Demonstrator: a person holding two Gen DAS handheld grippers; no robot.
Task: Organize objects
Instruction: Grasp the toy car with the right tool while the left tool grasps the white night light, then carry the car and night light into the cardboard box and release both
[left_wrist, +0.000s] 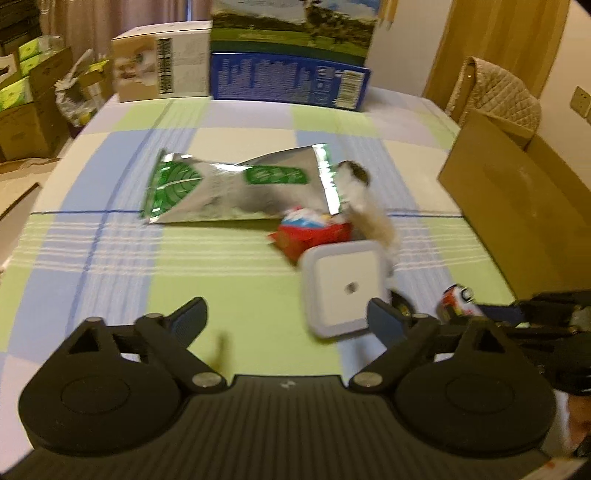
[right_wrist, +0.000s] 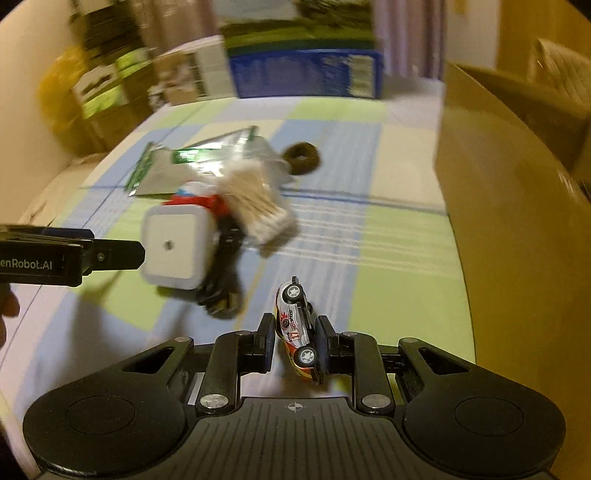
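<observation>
Looking from the left wrist: the left gripper (left_wrist: 288, 317) hangs with jaws wide and nothing between them, above the green, blue and white checked tablecloth (left_wrist: 110, 240).
Nearest thing: a white square plastic device with a small dark dot (left_wrist: 345, 288) lies just ahead, its edge by the right finger, not pinched.
Pile behind: a silver and green foil pouch (left_wrist: 236, 188), a red packet (left_wrist: 310, 236) and a blurred bundle of cotton swabs (left_wrist: 364, 199) crowd together.
Looking from the right wrist: the right gripper (right_wrist: 293, 343) is closed narrowly on a small white, red and yellow toy race car (right_wrist: 297, 328), held on its side, nose pointing away, just over the cloth.
Destination, as a judgement: the brown cardboard box (right_wrist: 517, 206) at the right probably takes the sorted items.
Risk: the car sits skewed between the pads; a quick swing could let it twist out.
Risk: closing the left jaws off-centre could push the white device into the pile.
Hard to make out: motion blur smears the swabs, a brown ring-shaped object (right_wrist: 302, 157) and dark cables beneath the device; the box's inside is hidden.
</observation>
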